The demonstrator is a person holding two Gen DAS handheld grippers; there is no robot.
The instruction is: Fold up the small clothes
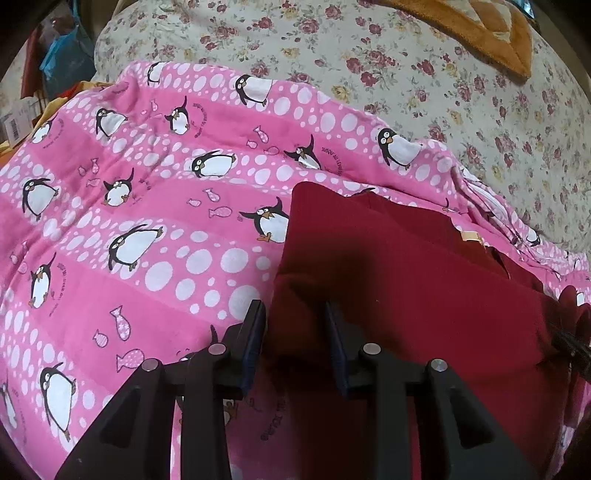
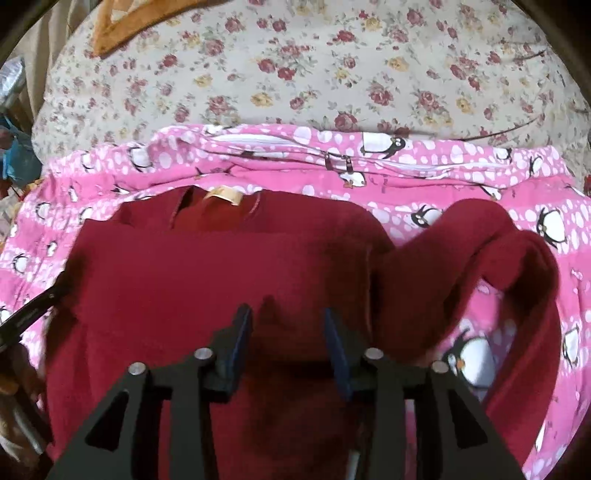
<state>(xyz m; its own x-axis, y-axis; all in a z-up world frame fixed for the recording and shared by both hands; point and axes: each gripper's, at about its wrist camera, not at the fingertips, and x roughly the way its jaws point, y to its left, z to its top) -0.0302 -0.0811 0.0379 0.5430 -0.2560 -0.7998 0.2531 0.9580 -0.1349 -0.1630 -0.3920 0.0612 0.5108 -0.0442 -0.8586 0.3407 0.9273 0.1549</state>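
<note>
two grippers hang over one dark red garment [image 2: 221, 280] spread on a pink penguin blanket [image 1: 110, 221]. left gripper [image 1: 295, 332] stands parted at its left edge, pinching nothing; right gripper [image 2: 288, 332] spread above its middle; sleeve [image 2: 517, 266] humped rightward.

A big pink blanket with white dots, penguins and little fish [image 1: 155, 236] is lying spread over a bed. Its far edge is bunching up into soft folds. Under it and behind it, a cream bedsheet with small red and yellow roses [image 2: 314, 66] is covering the rest of the bed. An orange-brown fuzzy cloth with a pale middle [image 1: 495, 33] is sitting on the sheet at the far side. Off the bed's left edge, some blue and red things [image 1: 62, 55] are hanging in a dim corner, too blurry to tell apart. Soft light is falling evenly on the bed.
</note>
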